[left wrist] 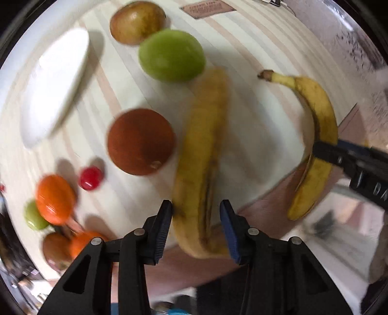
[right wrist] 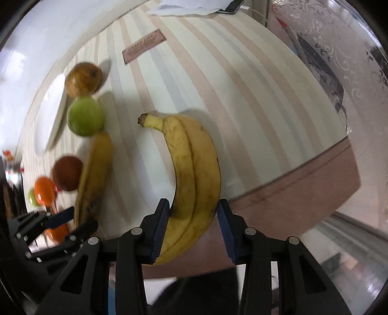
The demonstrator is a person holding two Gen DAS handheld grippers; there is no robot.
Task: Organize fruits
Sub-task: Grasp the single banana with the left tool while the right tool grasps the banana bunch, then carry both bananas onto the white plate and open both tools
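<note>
My left gripper (left wrist: 196, 212) is shut on a blurred yellow banana (left wrist: 203, 155), held above the striped tablecloth (left wrist: 242, 48). My right gripper (right wrist: 193, 210) is shut on a second banana (right wrist: 194, 169), stem pointing away. The right gripper and its banana (left wrist: 317, 135) also show at the right of the left wrist view. A green apple (left wrist: 171, 55), a brownish pear-like fruit (left wrist: 137, 21), a dark red-brown fruit (left wrist: 140, 141), an orange (left wrist: 55, 198) and a small red fruit (left wrist: 91, 178) lie on the cloth.
A white plate (left wrist: 55, 84) lies at the far left. More small fruits (left wrist: 58, 249) sit at the lower left. A brown label (right wrist: 143, 46) is on the cloth. The table edge (right wrist: 291, 174) runs to the right, papers (right wrist: 189, 7) at the far end.
</note>
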